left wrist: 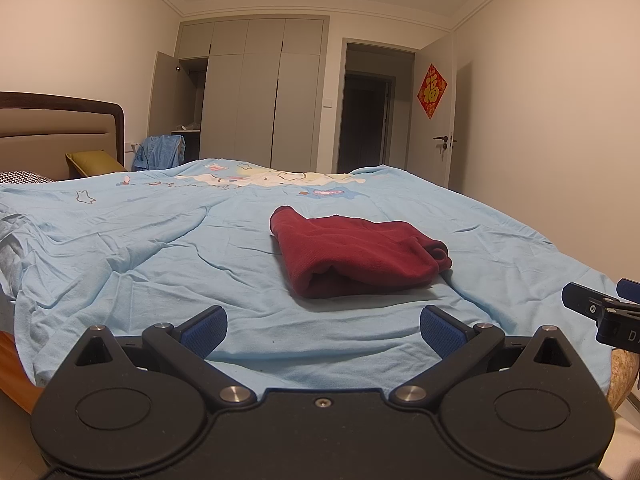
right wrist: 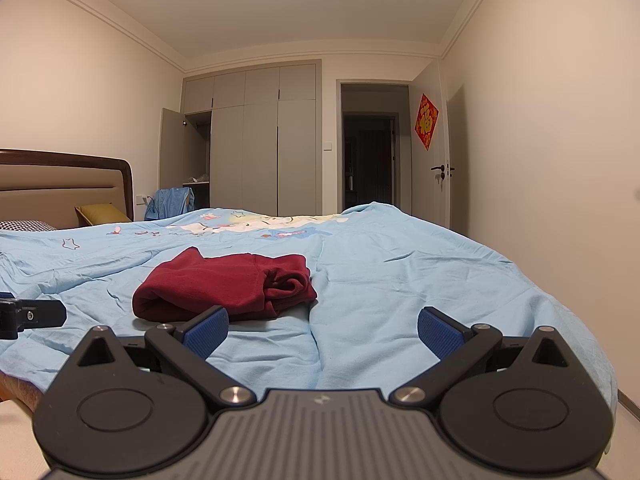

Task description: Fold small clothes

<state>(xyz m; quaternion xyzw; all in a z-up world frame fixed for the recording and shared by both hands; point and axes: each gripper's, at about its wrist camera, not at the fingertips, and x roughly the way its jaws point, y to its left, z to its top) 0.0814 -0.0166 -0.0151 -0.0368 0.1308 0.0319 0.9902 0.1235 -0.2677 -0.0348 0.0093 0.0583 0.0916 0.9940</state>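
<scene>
A dark red garment (left wrist: 356, 252) lies folded into a compact bundle on the light blue bedsheet (left wrist: 140, 248). My left gripper (left wrist: 322, 330) stands open near the bed's front edge, short of the garment, with nothing between its blue pads. The right gripper's tip (left wrist: 600, 308) shows at the right edge of the left wrist view. In the right wrist view the same red garment (right wrist: 224, 286) sits ahead and to the left. My right gripper (right wrist: 322, 332) is open and empty, its left pad (right wrist: 206, 330) overlapping the garment's near edge in the picture. The left gripper's tip (right wrist: 32, 314) pokes in from the left.
The headboard (left wrist: 60, 132) and a yellow-green pillow (left wrist: 98, 162) are at the far left. A blue cloth (left wrist: 160, 152) hangs beyond the bed. Grey wardrobes (left wrist: 256, 100) with one door ajar and an open doorway (left wrist: 368, 116) fill the far wall.
</scene>
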